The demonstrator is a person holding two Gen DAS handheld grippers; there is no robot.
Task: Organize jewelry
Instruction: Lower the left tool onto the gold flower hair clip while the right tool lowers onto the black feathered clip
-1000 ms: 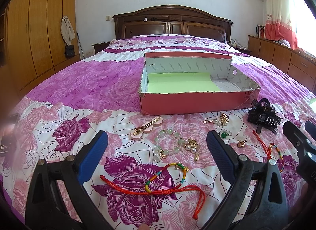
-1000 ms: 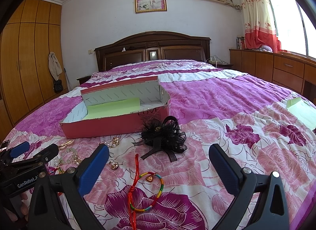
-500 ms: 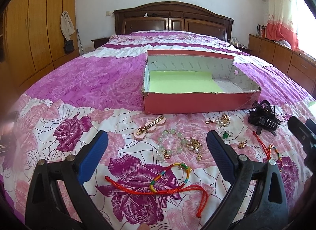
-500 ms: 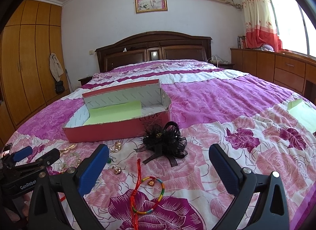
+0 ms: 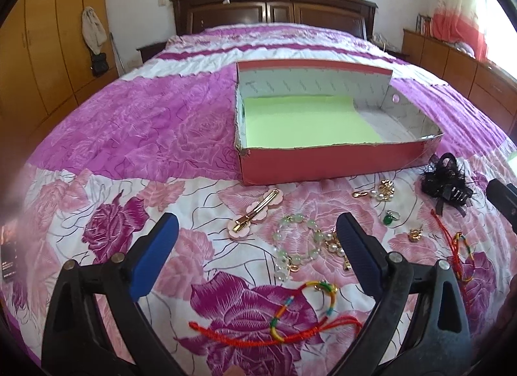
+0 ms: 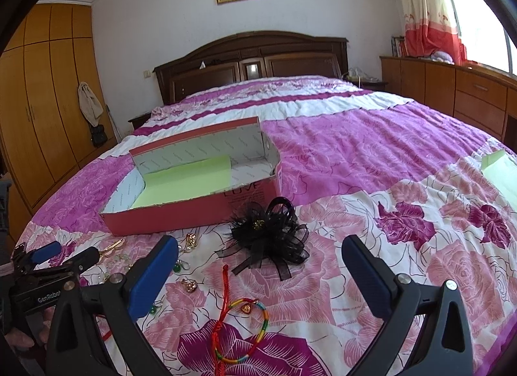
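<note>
Both jaws stand wide and empty: the left gripper (image 5: 257,248) hovers over the bead bracelet (image 5: 295,246), the right gripper (image 6: 258,274) near the black hair bow (image 6: 269,238), ready to fill the pink box (image 5: 323,166) beyond.

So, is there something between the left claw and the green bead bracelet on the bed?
Nothing visible stands between them. The left claw is open, and the green bead bracelet lies flat on the bedspread right ahead, between its fingers in the left wrist view. A gold charm cluster touches its right side.

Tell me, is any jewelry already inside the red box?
No, the red box holds only a green paper sheet; the bead bracelet lies on the bedspread outside it.
</note>
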